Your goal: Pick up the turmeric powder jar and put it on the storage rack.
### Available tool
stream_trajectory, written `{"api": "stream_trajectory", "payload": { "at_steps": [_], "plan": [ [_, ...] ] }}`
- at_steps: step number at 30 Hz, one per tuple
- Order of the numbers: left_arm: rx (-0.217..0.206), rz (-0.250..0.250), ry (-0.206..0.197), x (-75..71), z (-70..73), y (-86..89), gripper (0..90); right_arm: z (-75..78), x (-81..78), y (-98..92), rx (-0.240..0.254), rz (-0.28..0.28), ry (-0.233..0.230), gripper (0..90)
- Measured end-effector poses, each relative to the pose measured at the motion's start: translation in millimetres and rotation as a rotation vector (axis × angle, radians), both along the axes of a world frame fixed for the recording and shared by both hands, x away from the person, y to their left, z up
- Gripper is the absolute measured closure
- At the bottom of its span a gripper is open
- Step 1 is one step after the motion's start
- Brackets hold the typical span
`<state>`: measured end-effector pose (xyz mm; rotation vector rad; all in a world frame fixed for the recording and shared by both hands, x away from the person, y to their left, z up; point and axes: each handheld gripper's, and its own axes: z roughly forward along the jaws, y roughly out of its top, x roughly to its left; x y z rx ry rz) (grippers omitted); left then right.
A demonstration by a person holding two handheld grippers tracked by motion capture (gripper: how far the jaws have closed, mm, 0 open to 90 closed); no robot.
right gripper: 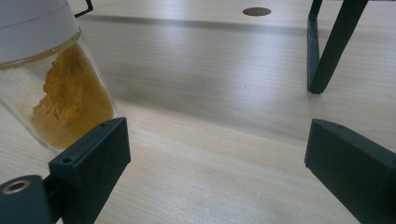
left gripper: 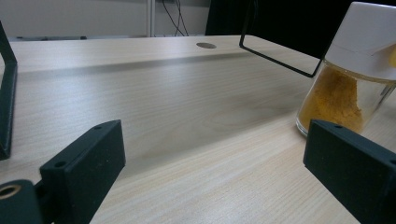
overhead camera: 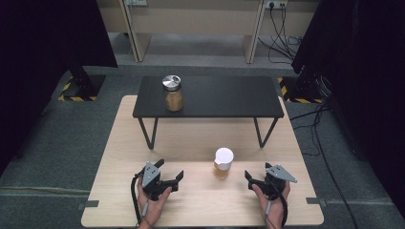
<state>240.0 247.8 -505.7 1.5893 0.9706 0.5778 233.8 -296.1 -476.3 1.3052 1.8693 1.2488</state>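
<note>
Both jaws wide apart and empty, left gripper and right gripper resting near the wooden bench's front edge, flanking white-capped glass jar of orange powder standing between them.

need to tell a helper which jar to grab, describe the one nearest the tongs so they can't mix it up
Start at the light wooden table, on the near part in front of the small black shelf. Between the left tongs and the right tongs stands a small glass jar of orange-yellow powder. Its flat white lid sets it apart from the silver-lidded jar up on the shelf.
</note>
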Motion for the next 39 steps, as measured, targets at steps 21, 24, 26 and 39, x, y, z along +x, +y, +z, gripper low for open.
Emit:
{"api": "stream_trajectory", "payload": {
  "at_steps": [21,24,26,39],
  "plan": [
    [-0.008,-0.001,0.004,0.8,-0.4,1.6,4.4,-8.4,21.7,-29.6,0.059,0.292,-0.036,4.6],
    [-0.007,-0.001,0.006,1.2,0.0,1.8,4.4,-8.7,23.7,-30.6,0.053,0.324,-0.044,4.6],
    [-0.006,-0.001,0.007,1.4,0.3,1.6,4.3,-9.0,25.9,-31.6,0.05,0.352,-0.049,4.6],
    [-0.009,-0.003,0.007,2.3,0.0,2.6,4.1,-18.3,36.6,-35.3,0.073,0.478,-0.114,4.5]
  ]
}}
